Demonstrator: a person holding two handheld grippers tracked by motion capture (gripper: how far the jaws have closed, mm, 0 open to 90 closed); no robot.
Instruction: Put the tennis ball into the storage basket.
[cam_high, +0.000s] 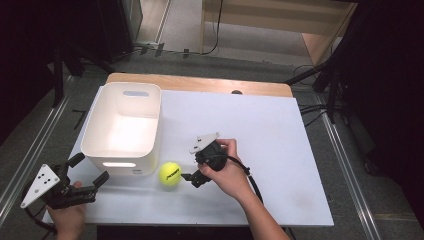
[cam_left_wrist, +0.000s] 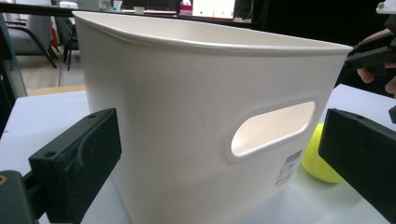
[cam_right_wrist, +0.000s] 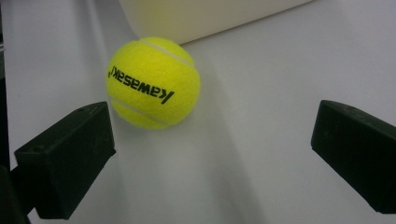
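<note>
Ball position: the tennis ball (cam_right_wrist: 153, 82) lies ahead, toward one jaw of your right gripper (cam_right_wrist: 210, 154).
Right jaws: wide apart, empty.
Left gripper (cam_high: 85, 175): farther, jaws apart.

Your yellow ball (cam_high: 170, 173) with black lettering rests on the white bench (cam_high: 260, 145), just beside the near wall of the upright white bin (cam_high: 122, 127).

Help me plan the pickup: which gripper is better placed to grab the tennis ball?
Right. The right gripper is open beside the tennis ball, aimed at it; the left gripper faces the white bin.
</note>
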